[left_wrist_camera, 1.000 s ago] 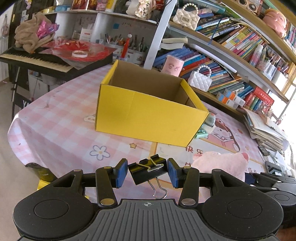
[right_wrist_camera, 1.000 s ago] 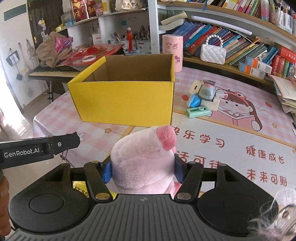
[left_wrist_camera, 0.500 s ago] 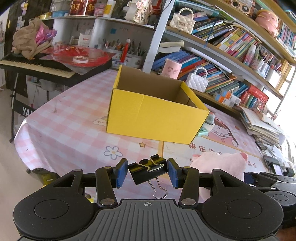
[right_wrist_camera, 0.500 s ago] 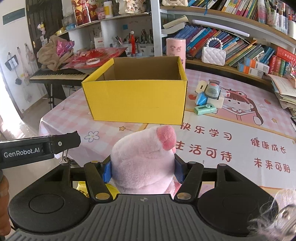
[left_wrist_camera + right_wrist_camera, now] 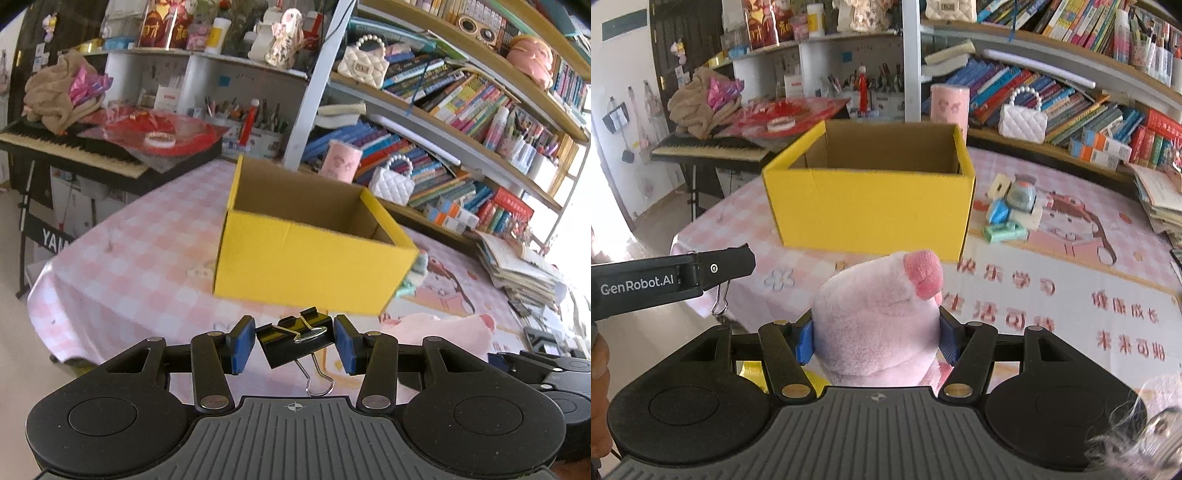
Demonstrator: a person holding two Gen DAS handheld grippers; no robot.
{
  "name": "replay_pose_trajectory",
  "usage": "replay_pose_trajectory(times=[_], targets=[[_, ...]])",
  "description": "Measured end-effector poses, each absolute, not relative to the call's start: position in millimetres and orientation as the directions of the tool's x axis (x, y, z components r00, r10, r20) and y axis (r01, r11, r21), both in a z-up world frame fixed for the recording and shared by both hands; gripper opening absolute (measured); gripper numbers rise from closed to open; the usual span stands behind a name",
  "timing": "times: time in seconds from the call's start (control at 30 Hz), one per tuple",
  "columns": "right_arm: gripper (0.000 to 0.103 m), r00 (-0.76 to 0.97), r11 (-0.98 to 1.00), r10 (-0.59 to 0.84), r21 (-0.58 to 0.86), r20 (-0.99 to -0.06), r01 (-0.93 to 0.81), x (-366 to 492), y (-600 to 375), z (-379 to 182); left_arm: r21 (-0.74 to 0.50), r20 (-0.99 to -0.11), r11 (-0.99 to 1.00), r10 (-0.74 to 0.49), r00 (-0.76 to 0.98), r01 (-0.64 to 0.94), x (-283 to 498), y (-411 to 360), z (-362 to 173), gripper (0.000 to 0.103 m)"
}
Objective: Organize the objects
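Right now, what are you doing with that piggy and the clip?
A person is tidying up with two handheld grippers. The left gripper holds a black binder clip, and the right gripper squeezes a pink plush pig. Both hover in front of the open yellow box on the table; neither thing is inside yet.

The box [image 5: 871,210] is bright yellow outside and plain brown inside, and the bench [image 5: 147,254] wears a pink-and-white checked cloth with small flowers. The binder clip [image 5: 295,341] is black with silver wire handles; the plush toy [image 5: 879,325] is pale pink with a darker pink snout, between blue-padded fingers [image 5: 804,341].
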State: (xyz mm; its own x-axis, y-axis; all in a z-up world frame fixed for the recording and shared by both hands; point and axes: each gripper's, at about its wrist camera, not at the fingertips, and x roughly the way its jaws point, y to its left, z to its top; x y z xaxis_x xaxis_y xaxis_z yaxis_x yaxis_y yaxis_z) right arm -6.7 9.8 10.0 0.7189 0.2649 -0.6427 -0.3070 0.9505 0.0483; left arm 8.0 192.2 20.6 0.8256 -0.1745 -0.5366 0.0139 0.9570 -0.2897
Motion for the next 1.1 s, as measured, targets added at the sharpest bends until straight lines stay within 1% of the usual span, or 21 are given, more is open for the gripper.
replay_pose_trajectory(times=[0.13,0.33,0.43,0.53,0.73,0.9,1.1], targets=[[0.060,0.765,0.953,0.278,0.066,-0.580,-0.297,14,5,25,-0.279,-0.501,0.960,-0.150,0.852,0.005,27,192,35,0.045],[0.060,0.830,0.954,0.294,0.091,-0.475,-0.286,62,-5,53,-0.228,-0.439,0.974,-0.113,0.892,0.011,67,181,56,0.045],[0.060,0.844,0.951,0.305,0.093,-0.442,-0.296,89,-10,63,-0.219,-0.426,0.976,-0.097,0.900,0.002,88,174,61,0.045],[0.060,0.846,0.947,0.317,0.091,-0.429,-0.309,117,-12,68,-0.206,-0.424,0.979,-0.084,0.902,-0.005,107,166,61,0.045],[0.060,0.826,0.936,0.346,0.110,-0.444,-0.333,168,-16,61,-0.166,-0.469,0.986,-0.048,0.882,-0.035,144,151,48,0.045],[0.060,0.780,0.924,0.377,0.136,-0.499,-0.358,205,-15,44,-0.121,-0.526,0.990,-0.006,0.850,-0.068,167,144,28,0.045],[0.060,0.710,0.898,0.419,0.143,-0.565,-0.416,235,-1,26,-0.097,-0.597,0.990,0.027,0.802,-0.105,182,139,6,0.045]])
